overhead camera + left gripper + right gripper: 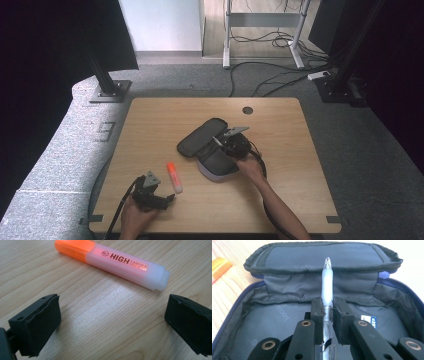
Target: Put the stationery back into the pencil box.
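An orange-capped highlighter (174, 177) lies on the wooden table (150, 120); in the left gripper view the highlighter (112, 262) rests just beyond my open left gripper (112, 322). That left gripper (167, 199) sits near the front left of the table with nothing between its jaws. A dark pencil case (210, 147) lies unzipped at the table's middle, lid folded back. My right gripper (220, 142) hovers over it, shut on a clear pen (327, 285) whose tip points toward the case's (274, 315) open lid.
A round cable hole (247, 110) sits near the table's far edge. Black stands (107, 85) and floor cables (280, 75) lie beyond the table. Bare wood spreads to the far left and right of the case.
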A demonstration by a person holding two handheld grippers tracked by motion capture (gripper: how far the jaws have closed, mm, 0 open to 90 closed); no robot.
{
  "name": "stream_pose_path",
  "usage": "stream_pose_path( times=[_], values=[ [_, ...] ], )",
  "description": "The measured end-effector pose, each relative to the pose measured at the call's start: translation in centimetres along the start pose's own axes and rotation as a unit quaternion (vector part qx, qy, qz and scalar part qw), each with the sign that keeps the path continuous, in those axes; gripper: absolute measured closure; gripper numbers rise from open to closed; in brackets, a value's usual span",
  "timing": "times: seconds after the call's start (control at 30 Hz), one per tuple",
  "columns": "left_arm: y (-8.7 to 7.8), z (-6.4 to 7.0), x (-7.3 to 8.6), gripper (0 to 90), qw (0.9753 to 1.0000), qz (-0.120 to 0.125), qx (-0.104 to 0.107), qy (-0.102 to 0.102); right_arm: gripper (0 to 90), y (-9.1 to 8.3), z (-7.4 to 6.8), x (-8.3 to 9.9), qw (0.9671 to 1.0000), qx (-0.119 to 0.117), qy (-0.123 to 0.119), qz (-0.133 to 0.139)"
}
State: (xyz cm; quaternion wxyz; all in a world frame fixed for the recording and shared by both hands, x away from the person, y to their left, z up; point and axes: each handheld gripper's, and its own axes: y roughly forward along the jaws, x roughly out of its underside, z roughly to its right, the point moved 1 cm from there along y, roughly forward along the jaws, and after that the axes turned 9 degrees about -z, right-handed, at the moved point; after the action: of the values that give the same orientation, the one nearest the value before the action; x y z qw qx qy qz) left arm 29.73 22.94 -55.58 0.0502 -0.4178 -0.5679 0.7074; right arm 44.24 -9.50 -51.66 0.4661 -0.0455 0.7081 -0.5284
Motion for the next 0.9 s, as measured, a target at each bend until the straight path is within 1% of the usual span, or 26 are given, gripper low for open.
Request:
stream_pose_path(
  times=[0.13,0.33,0.37,0.43,0.47,0.5,0.57,0.7,0.9],
  values=[
    [0.0,0.0,0.0,0.3,1.0,0.0,0.001,0.0,77.7,0.2,0.0,0.1,1.0,0.004,-0.001,-0.002],
    [0.0,0.0,0.0,0.3,1.0,0.0,0.001,0.0,77.4,0.3,0.4,0.2,0.9999,0.009,0.005,-0.005],
    [0.0,0.0,0.0,0.3,1.0,0.0,0.0,0.0,77.2,0.3,0.5,0.3,0.9999,0.013,0.008,-0.004],
    [0.0,0.0,0.0,0.3,1.0,0.0,0.001,0.0,77.3,0.3,0.6,0.3,0.9997,0.021,0.007,-0.006],
    [0.0,0.0,0.0,0.3,1.0,0.0,0.0,0.0,79.5,0.3,0.7,0.4,0.9996,0.025,0.007,-0.008],
    [0.0,0.0,0.0,0.4,1.0,0.0,0.0,0.0,79.3,0.4,0.7,0.4,0.9995,0.028,0.009,-0.009],
    [0.0,0.0,0.0,0.3,1.0,0.0,0.0,0.0,79.1,0.4,0.9,0.5,0.9994,0.031,0.011,-0.011],
    [0.0,0.0,0.0,0.3,1.0,0.0,0.0,0.0,76.9,0.5,1.1,0.6,0.9993,0.033,0.011,-0.013],
    [0.0,0.0,0.0,0.4,1.0,0.0,0.001,0.0,71.0,0.5,1.1,0.6,0.9994,0.031,0.011,-0.014]
  ],
)
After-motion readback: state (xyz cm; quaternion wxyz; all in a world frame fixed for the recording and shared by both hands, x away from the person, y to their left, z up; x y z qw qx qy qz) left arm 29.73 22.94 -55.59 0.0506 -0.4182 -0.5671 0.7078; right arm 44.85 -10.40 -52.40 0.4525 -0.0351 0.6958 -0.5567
